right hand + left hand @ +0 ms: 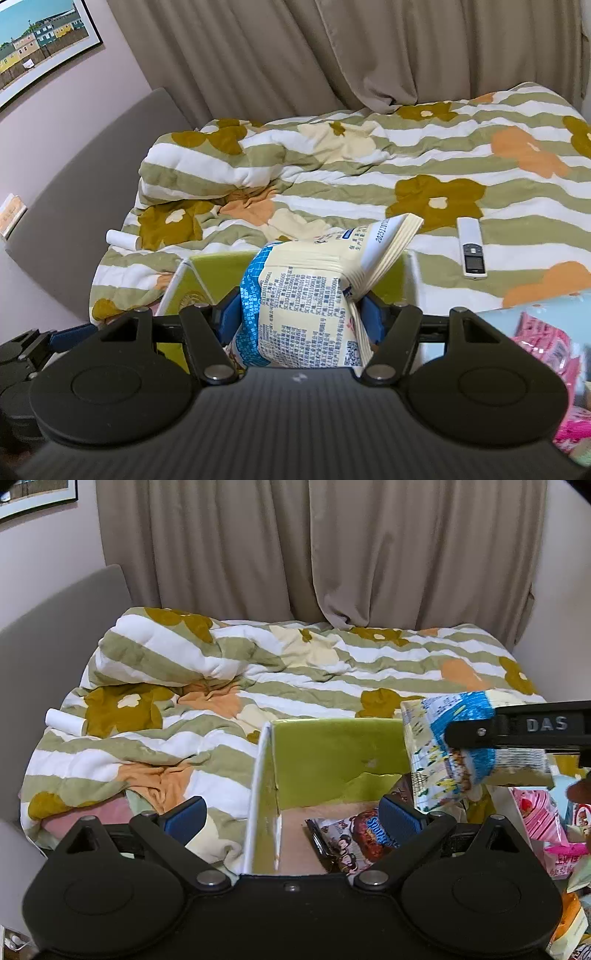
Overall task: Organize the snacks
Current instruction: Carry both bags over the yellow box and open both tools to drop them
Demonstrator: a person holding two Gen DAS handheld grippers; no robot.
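Observation:
A green cardboard box [332, 753] with a brown floor stands open on the bed; it also shows in the right wrist view [207, 273]. A dark printed snack packet [354, 838] lies inside it. My left gripper [295, 818] is open over the box's left wall, empty. My right gripper [295, 314] is shut on a blue and white snack bag [306, 302]. In the left wrist view that bag [436, 749] hangs at the box's right edge, above the floor.
A flowered striped quilt [295, 672] covers the bed. A white roll [64, 722] lies at the left, a white remote [471, 249] at the right. Pink snack packets [539, 819] and others are heaped right of the box. Curtains hang behind.

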